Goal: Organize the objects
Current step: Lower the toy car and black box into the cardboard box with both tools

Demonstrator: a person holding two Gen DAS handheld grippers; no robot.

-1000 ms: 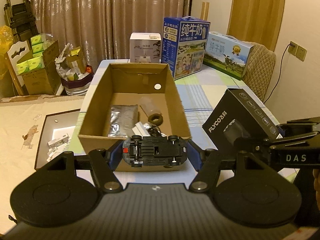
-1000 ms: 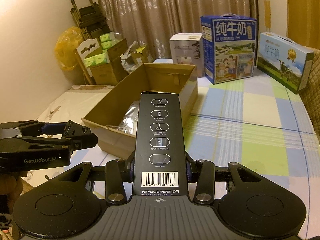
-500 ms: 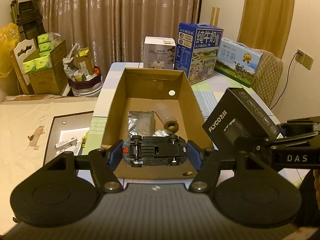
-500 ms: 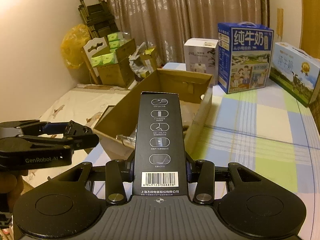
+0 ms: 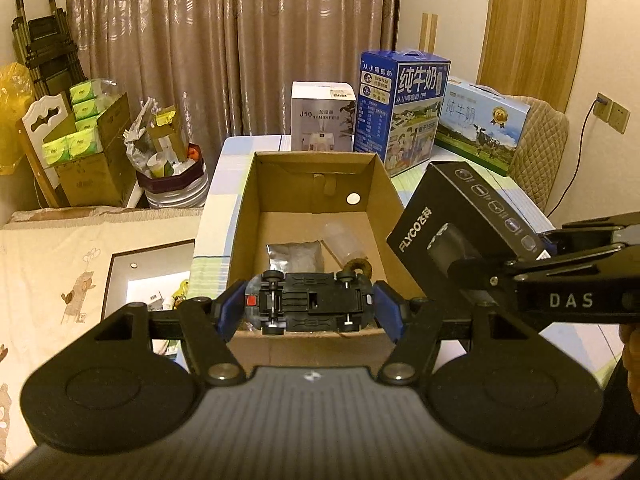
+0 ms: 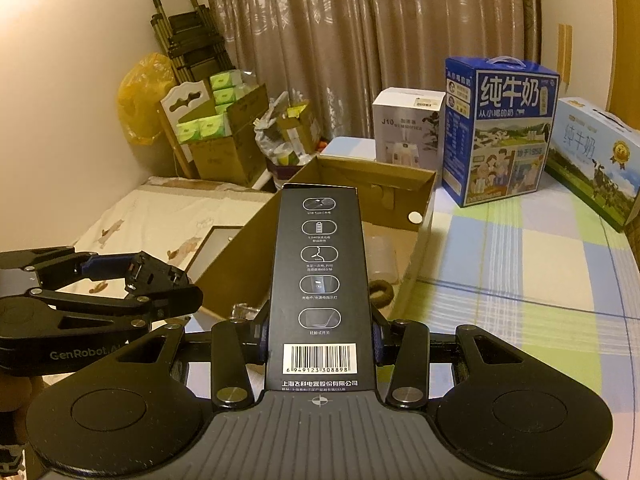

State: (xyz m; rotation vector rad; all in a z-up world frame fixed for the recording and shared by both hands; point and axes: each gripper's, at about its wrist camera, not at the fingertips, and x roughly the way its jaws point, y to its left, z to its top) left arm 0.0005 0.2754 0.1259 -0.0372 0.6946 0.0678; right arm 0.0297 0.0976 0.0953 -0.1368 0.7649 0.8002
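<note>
My left gripper [image 5: 310,307] is shut on a black toy car [image 5: 308,303], held underside up above the near edge of an open cardboard box [image 5: 276,216]. The box holds a silver pouch [image 5: 294,256], a clear bottle [image 5: 342,240] and a brown ring [image 5: 360,267]. My right gripper [image 6: 318,344] is shut on a black FLYCO box [image 6: 318,272], held above the cardboard box's [image 6: 256,248] near right corner. In the left wrist view the FLYCO box [image 5: 456,224] is at the right. In the right wrist view the left gripper [image 6: 156,280] with the car is at the left.
A white humidifier box [image 5: 322,116], a tall blue milk carton [image 5: 400,108] and a flat milk carton [image 5: 480,128] stand at the table's far end. The checked tablecloth [image 6: 520,264] lies to the right. Cluttered boxes [image 5: 88,144] and a bed [image 5: 52,264] are at the left.
Both grippers have risen and moved forward over the cardboard box, each still holding its object. The box now sits lower and nearer under the toy car.
</note>
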